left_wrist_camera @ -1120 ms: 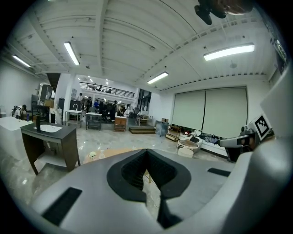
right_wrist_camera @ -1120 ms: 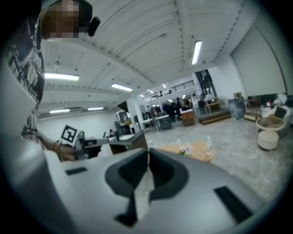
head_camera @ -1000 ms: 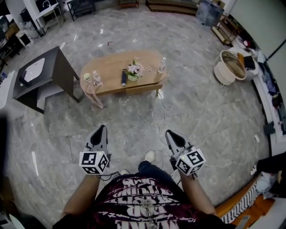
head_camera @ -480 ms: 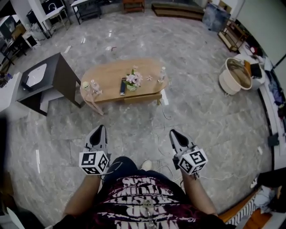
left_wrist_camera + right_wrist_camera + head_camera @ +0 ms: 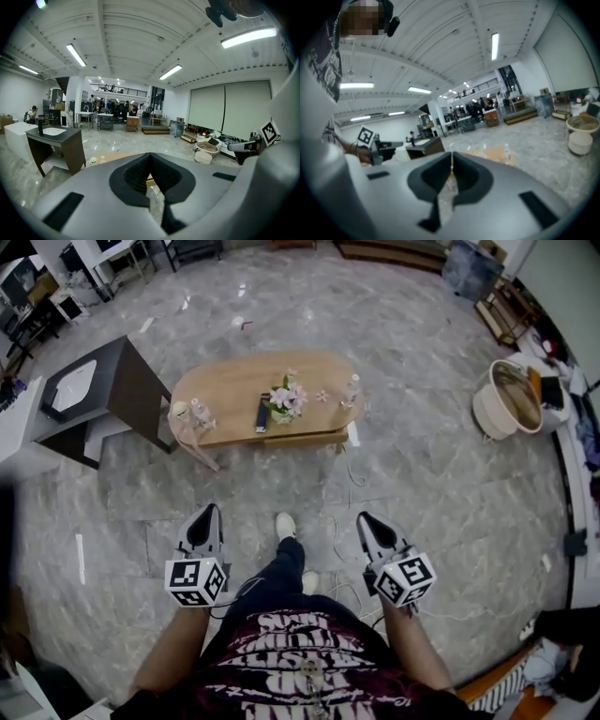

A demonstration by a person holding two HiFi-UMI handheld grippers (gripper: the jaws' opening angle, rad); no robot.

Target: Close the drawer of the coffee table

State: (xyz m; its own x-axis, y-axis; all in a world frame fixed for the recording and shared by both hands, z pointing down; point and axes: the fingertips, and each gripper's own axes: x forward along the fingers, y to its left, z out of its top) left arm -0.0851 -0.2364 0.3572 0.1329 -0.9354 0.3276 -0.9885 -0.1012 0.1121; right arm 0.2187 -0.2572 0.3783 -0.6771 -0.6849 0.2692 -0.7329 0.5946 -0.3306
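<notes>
The oval wooden coffee table (image 5: 234, 381) stands on the marble floor well ahead of me. Its drawer (image 5: 300, 439) juts out a little from the near side. On top are a pot of pink flowers (image 5: 287, 399), a dark remote (image 5: 262, 413) and small bottles (image 5: 352, 390). My left gripper (image 5: 208, 512) and right gripper (image 5: 364, 518) are held side by side in front of my body, both shut and empty, far short of the table. The tabletop (image 5: 112, 157) shows just past the left gripper (image 5: 150, 154); the table (image 5: 494, 153) also lies beyond the right gripper (image 5: 451, 153).
A dark stand with a white basin (image 5: 103, 390) sits left of the table. A round white basket (image 5: 511, 401) is at the right. A loose cable (image 5: 345, 474) trails on the floor from the table toward my feet. My shoe (image 5: 285, 525) is forward between the grippers.
I have walked toward the table, which now sits lower and nearer in the head view. One foot has swung forward. Both grippers stay shut and keep their spacing.
</notes>
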